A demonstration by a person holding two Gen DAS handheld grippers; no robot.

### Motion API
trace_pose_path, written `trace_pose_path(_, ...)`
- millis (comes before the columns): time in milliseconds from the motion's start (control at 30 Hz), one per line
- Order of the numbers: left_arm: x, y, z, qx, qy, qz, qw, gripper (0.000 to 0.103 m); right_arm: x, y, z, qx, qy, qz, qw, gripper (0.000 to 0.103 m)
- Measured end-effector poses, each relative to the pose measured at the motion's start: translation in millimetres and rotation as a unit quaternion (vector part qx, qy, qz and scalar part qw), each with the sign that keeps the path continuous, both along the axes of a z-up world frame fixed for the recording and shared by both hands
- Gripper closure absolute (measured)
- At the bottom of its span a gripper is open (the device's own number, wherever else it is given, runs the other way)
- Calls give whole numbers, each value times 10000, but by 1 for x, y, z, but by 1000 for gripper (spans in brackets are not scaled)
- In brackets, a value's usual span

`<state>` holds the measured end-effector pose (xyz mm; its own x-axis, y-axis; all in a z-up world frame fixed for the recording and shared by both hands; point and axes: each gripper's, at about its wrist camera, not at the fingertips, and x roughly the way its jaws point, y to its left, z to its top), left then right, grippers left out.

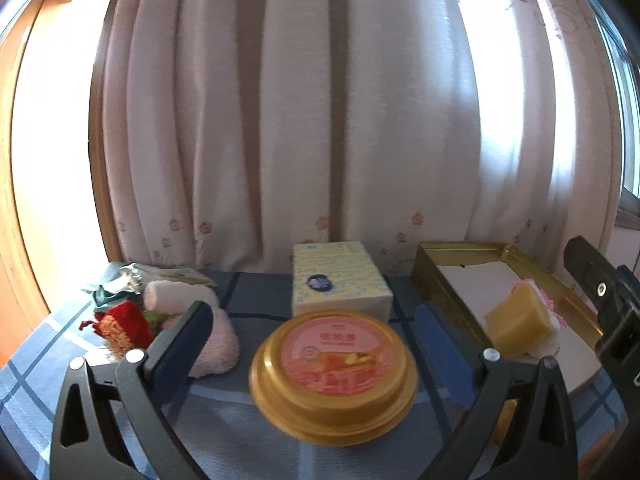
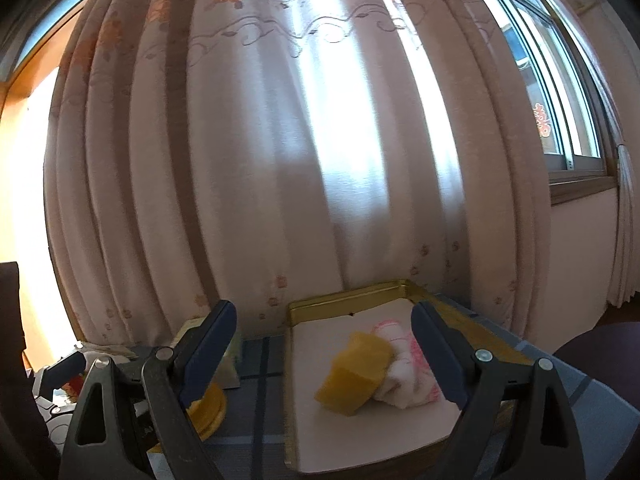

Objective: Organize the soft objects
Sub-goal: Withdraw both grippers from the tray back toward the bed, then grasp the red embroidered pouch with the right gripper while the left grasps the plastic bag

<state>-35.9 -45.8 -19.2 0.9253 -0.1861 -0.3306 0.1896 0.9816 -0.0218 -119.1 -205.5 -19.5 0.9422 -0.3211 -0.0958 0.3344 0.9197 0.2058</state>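
My left claw (image 1: 312, 344) spread, empty. My right claw (image 2: 324, 356) spread, empty, over gold tray (image 2: 344, 294) holding yellow sponge (image 2: 352, 372). Pink towel (image 1: 208, 344) on table, ahead-left of left claw; left nearer.

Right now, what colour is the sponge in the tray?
Yellow; the sponge shows best in the right wrist view.
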Motion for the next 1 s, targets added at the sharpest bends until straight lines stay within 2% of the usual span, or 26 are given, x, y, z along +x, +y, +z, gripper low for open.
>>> trace_pose_path(300, 3, 42, -1, 16, 84, 378, 9992, 1, 10, 41, 2, -137, -42, 452, 9989, 12)
trace_pose_path(400, 7, 64, -3, -61, 254, 552, 9981, 1, 15, 55, 3, -158, -19, 636, 9978, 12)
trace_pose_path(600, 31, 116, -15, -155, 1037, 980, 9896, 1, 22, 85, 4, -231, -32, 1072, 9940, 12)
trace_pose_path(733, 49, 151, -27, -241, 1649, 1215, 9785, 1, 29, 103, 3, -246, 18, 1338, 9907, 12)
trace_pose_path(867, 62, 173, -34, -200, 1920, 1431, 9707, 2, 34, 115, 2, -255, 87, 1519, 9880, 12)
trace_pose_path(1000, 78, 180, -46, -183, 2359, 1277, 9632, 2, 40, 120, 1, -216, 181, 1614, 9865, 12)
